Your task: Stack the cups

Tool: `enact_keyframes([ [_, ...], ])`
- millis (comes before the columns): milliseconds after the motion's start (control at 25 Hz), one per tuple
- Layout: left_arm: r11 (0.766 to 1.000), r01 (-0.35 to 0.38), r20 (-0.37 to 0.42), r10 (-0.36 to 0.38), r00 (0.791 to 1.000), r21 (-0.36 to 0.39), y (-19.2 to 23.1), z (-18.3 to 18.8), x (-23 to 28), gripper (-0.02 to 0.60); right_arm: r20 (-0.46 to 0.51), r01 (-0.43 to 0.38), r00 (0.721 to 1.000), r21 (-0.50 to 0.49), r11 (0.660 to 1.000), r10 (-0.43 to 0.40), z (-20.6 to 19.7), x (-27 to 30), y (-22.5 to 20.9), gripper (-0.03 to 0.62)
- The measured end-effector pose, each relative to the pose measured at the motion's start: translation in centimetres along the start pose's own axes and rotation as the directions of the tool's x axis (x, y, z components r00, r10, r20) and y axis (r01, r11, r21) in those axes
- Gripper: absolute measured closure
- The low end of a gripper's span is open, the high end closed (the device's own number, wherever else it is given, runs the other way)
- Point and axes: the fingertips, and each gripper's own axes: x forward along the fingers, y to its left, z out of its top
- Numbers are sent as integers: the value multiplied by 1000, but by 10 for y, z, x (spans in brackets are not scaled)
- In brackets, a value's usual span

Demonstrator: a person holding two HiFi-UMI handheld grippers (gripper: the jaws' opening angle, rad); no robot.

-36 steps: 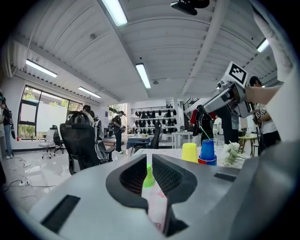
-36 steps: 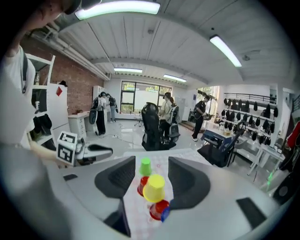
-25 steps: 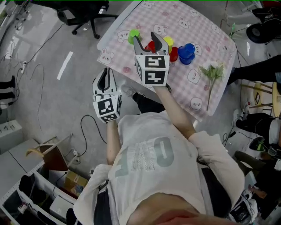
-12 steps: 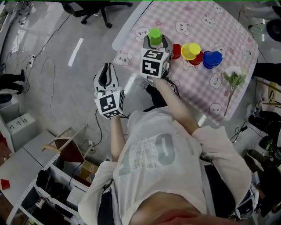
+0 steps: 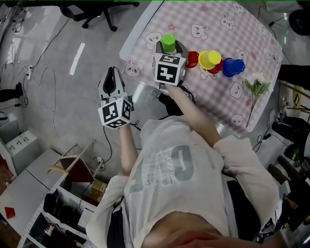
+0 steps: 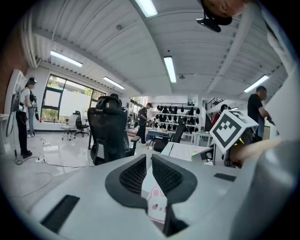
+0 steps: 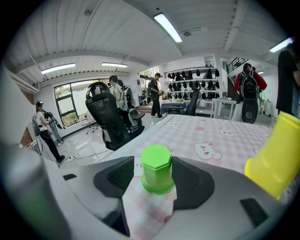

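A green cup stands upside down near the left edge of the pink checked table. My right gripper is open with its jaws on either side of this cup. In the right gripper view the green cup fills most of the gap of the right gripper, with a slit left at the left pad. To its right stand a red cup, a yellow cup and a blue cup. My left gripper hangs shut and empty over the floor, left of the table.
A sprig of artificial flowers lies at the table's right edge. A black office chair stands on the floor beyond the table's left corner. Cables run across the grey floor. Boxes and shelving sit at the lower left.
A second ago my right gripper was open by the red cups; it has moved left and now straddles the green cup. The left gripper has barely shifted.
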Motion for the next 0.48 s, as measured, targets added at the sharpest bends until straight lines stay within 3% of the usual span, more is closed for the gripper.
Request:
enact_keyframes([
  [240, 1000, -17, 16, 17, 1000, -9, 7, 5, 7, 551, -20, 50, 999, -11, 999, -50, 0, 10, -9, 362],
  [480, 999, -39, 26, 40, 999, -11, 10, 5, 7, 551, -8, 22, 1000, -45, 999, -22, 4, 9, -4, 367],
])
